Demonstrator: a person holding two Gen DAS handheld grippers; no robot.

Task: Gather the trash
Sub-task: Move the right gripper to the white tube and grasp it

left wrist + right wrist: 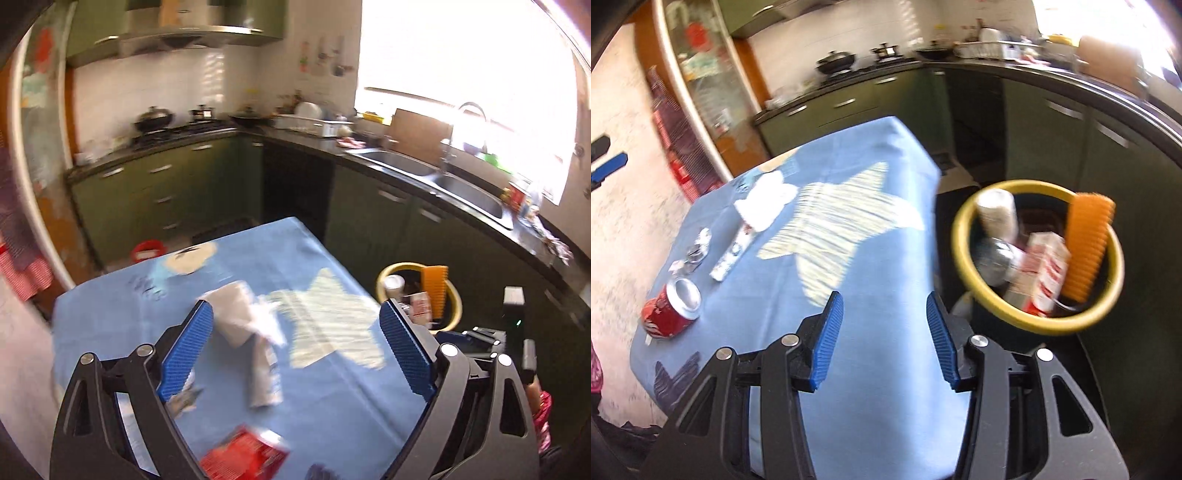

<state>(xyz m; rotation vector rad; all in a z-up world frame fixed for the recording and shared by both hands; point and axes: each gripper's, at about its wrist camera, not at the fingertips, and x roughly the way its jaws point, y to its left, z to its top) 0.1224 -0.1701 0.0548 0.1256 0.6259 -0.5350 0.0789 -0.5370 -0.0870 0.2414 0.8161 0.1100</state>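
A blue-clothed table carries trash: a crumpled white tissue, a flat silver wrapper, crumpled foil and a red can. My left gripper is open above the table, the tissue just inside its left finger. In the right wrist view the tissue, wrapper, foil and can lie at the table's left. My right gripper is open and empty over the table's right edge, beside a yellow-rimmed bin holding a can, cartons and an orange brush.
The bin stands on the floor right of the table. Green kitchen cabinets, a stove with pots and a sink line the far walls. A red bowl sits on the floor beyond the table.
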